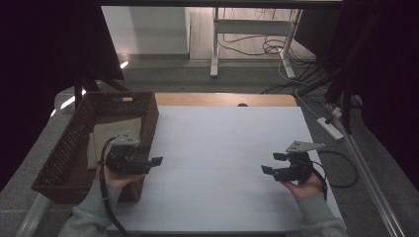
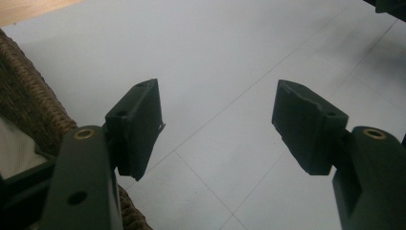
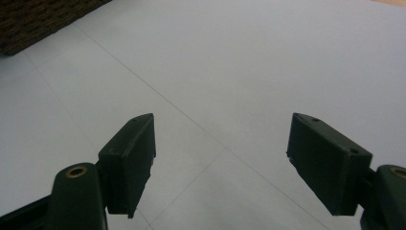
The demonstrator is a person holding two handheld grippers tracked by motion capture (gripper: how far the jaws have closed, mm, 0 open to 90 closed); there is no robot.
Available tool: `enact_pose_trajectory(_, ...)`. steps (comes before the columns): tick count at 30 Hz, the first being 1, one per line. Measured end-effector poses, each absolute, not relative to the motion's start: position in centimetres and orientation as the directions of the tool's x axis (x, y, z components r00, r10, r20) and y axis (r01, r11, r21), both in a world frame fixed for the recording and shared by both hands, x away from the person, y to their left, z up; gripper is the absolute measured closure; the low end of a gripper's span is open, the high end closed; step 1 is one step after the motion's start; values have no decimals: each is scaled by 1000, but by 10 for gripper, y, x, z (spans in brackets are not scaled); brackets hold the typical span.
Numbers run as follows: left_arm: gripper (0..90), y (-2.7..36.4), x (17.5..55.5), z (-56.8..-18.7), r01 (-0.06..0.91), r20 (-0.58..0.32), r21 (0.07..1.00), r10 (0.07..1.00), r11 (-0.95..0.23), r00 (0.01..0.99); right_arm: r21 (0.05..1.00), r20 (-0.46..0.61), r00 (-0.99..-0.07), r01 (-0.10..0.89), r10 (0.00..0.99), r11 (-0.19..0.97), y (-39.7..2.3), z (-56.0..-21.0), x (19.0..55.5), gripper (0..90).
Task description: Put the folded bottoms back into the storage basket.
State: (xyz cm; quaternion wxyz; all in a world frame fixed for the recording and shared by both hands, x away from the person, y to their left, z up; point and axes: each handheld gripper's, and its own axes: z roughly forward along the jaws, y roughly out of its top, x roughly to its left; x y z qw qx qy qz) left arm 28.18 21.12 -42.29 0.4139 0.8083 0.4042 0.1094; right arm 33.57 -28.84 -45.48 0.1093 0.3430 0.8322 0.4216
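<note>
A person's left hand holds my left gripper [image 1: 157, 161] beside the right wall of a brown wicker basket [image 1: 74, 148], pointing right over the white table [image 1: 222, 148]. In the left gripper view its jaws [image 2: 218, 120] stand wide apart with only bare table between them. My right gripper [image 1: 272, 163], in the person's right hand at the table's right side, points left toward the centre. Its jaws [image 3: 222, 158] are open and hold nothing. A folded beige cloth [image 1: 111, 133] lies inside the basket.
The basket edge [image 2: 28, 96] sits close at the left of the left gripper view. A cable [image 1: 341, 170] trails off the right gripper past the table's right edge. Beyond the far wooden edge [image 1: 222, 98] are a desk frame [image 1: 215, 44], floor cables and a power strip [image 1: 332, 128].
</note>
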Motion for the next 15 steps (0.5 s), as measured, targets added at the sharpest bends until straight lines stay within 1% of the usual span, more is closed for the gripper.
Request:
enact_pose_trajectory(4, 331, 211, 281, -425, 563, -162, 758, 742, -329, 651, 774, 91, -739, 474, 667, 420, -287, -456, 336, 251)
enact_pose_trajectory(15, 325, 209, 280, -427, 559, -165, 762, 738, -326, 655, 783, 100, -735, 474, 671, 402, -290, -455, 334, 252)
